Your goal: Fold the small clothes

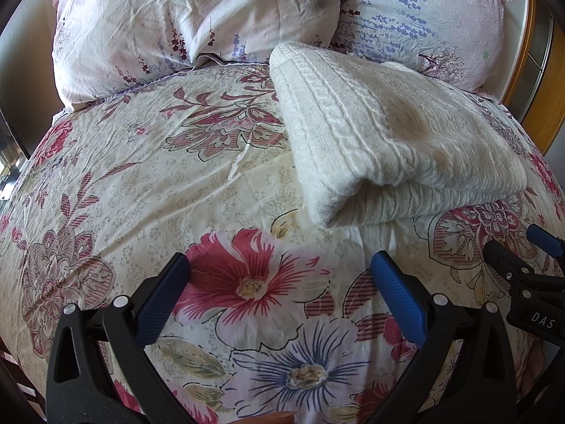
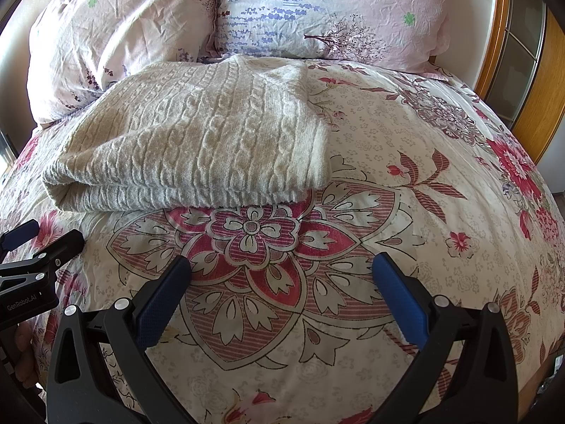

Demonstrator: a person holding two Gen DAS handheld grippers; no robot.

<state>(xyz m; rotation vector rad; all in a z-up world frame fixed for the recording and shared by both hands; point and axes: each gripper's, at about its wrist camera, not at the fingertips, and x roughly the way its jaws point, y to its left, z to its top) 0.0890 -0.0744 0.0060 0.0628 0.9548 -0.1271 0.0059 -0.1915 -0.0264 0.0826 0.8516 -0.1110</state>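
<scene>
On floral bedspread [image 1: 141,183], folded cream sweater [image 1: 388,134], underside hidden, both tools spread empty

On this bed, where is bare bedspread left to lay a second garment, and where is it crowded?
Free: the floral bedspread left of the folded cream sweater, up to the pillows; the patch right of it toward the wooden frame; and the near strip by the open left gripper and right gripper. Crowded: the sweater's far edge against the pillows.

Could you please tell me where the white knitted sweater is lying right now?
The sweater lies folded on the floral bedspread, just below the pillows: upper right in the left wrist view, upper left in the right.
</scene>
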